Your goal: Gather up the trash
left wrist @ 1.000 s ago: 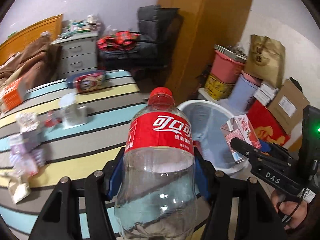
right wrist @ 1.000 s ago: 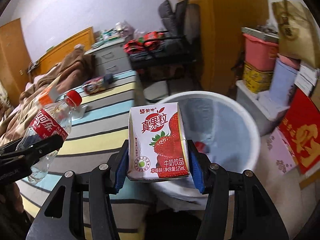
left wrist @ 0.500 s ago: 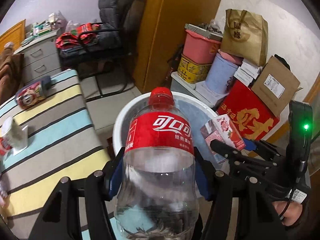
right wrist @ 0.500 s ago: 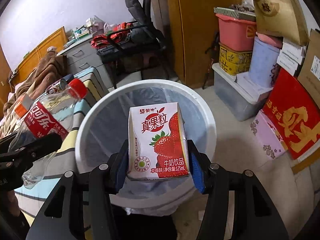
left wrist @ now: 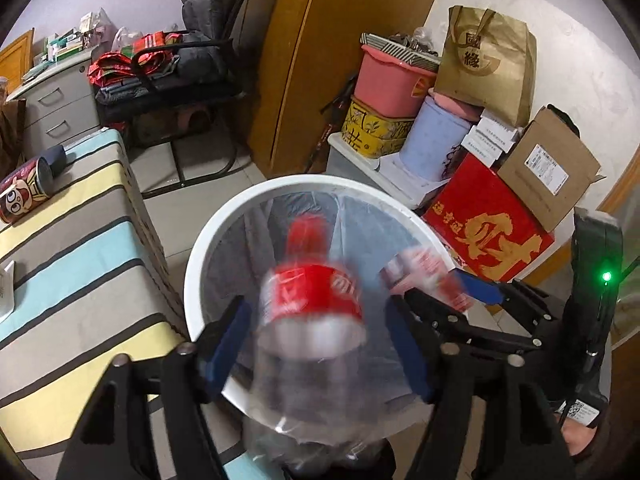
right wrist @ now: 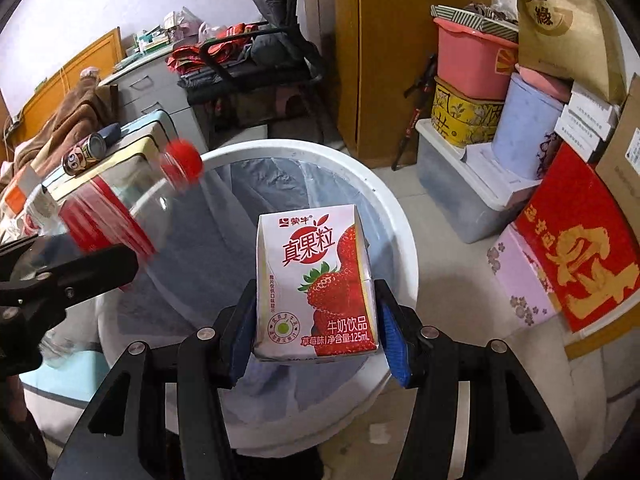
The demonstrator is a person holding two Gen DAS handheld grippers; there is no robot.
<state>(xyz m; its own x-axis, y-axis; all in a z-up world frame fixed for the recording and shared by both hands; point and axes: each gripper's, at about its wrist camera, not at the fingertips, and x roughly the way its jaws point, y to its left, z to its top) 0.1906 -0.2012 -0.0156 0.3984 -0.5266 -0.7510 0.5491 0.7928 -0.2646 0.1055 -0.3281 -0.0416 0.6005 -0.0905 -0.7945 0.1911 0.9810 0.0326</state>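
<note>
Now both jaws have just been opening over the white bin (left wrist: 200,264). Left gripper (left wrist: 320,344) stands clear of the blurred bottle (left wrist: 316,300), neck pointing binward; right gripper (right wrist: 316,336) has its pads barely off the upright carton (right wrist: 316,280).

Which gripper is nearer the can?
Left. The left gripper hangs over the bin's rim by the table, nearer the can; the right gripper is beyond it, over the bin's far side. Both jaws have just been opening, bottle and carton between them.
</note>
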